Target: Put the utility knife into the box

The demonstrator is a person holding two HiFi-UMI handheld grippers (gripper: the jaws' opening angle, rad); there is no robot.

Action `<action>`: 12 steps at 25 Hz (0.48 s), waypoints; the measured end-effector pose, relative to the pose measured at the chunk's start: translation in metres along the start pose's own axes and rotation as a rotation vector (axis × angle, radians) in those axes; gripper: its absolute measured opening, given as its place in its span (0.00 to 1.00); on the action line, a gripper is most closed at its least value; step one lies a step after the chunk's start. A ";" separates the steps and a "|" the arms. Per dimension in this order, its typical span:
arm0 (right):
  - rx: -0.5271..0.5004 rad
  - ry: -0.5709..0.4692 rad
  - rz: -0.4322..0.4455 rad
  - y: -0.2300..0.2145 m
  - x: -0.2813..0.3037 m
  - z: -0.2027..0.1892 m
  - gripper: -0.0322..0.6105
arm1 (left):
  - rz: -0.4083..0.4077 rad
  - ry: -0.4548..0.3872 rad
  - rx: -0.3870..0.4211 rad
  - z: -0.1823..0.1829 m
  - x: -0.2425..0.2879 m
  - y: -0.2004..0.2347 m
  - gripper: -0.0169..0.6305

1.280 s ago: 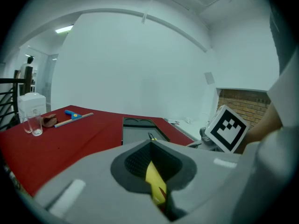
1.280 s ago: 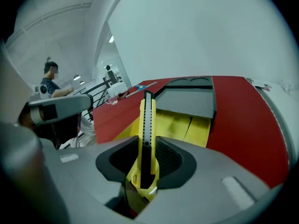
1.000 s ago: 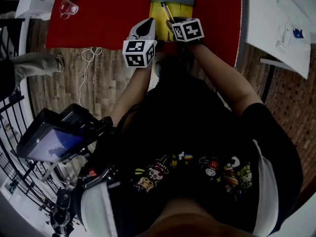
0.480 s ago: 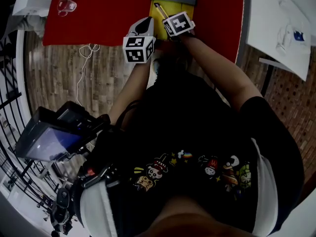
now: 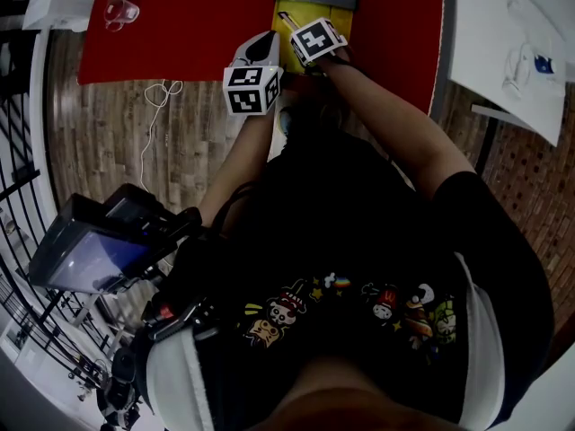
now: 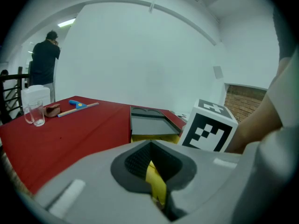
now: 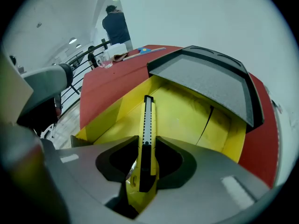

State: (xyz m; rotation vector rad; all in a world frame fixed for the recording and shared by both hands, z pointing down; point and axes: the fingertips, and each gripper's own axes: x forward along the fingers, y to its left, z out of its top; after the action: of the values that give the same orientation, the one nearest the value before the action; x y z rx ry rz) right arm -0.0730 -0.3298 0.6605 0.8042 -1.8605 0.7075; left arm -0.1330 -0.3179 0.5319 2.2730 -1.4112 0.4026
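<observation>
Right hand-held gripper advanced, utility knife over box, lid beyond

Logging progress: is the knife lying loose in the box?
No, the right gripper is shut on the knife, holding it over the box.

Both forearms reach forward, close together. Left gripper: jaws pinched on a yellow sliver, identity unclear. Right gripper: jaws clamped on the utility knife, just beside the left gripper

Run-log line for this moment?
right gripper: shut on utility knife | position: over open box | left gripper: shut on box edge
</observation>
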 end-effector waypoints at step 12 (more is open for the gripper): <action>-0.013 0.019 -0.010 0.002 0.006 -0.003 0.28 | 0.005 0.000 0.003 0.001 0.000 0.003 0.03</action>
State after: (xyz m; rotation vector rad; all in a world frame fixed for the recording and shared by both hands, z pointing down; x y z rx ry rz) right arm -0.0748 -0.3278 0.6667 0.7953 -1.8407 0.6945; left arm -0.1353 -0.3195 0.5317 2.2722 -1.4178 0.4060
